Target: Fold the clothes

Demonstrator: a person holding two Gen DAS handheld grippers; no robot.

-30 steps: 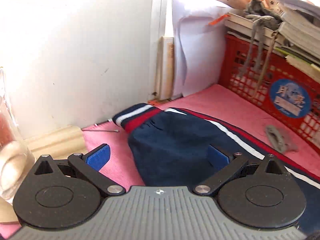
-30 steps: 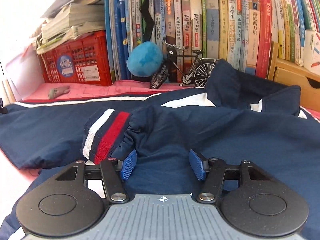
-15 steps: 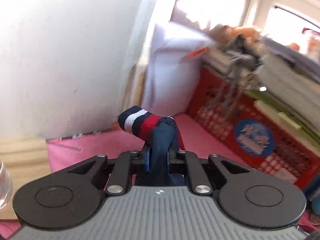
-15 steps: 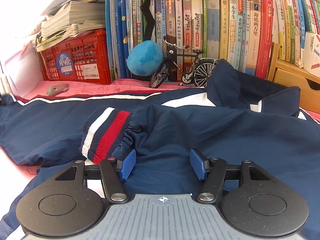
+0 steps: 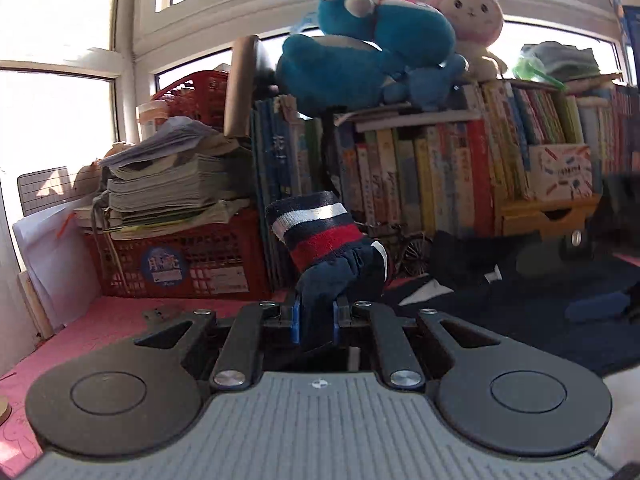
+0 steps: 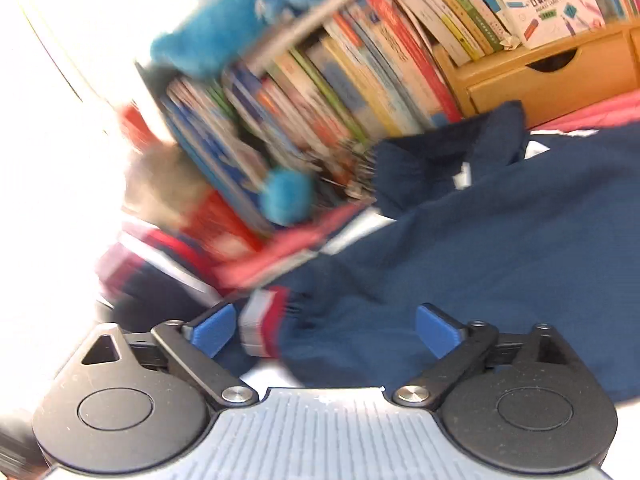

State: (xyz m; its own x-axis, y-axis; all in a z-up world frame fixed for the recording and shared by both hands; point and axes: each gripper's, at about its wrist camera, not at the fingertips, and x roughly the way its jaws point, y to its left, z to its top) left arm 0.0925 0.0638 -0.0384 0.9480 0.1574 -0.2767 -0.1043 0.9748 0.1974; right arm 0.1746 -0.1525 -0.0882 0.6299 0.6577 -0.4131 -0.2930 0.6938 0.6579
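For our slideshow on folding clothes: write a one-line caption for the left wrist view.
Left gripper shut on the navy jacket sleeve, striped cuff raised before a crowded bookshelf.

Row of books (image 5: 420,176) as landmark: blue plush (image 5: 360,52) and pink bunny plush (image 5: 468,20) on top, red crate (image 5: 180,256) left with stacked papers (image 5: 168,184), wooden drawer (image 5: 536,220) right.

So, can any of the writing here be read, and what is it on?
Nothing can be quoted for certain.
Blue round sticker on the red crate: Chinese characters, too blurred to read.
White box on the wooden drawer unit: printed Chinese line, too small.
Book spines: titles blurred, unreadable.
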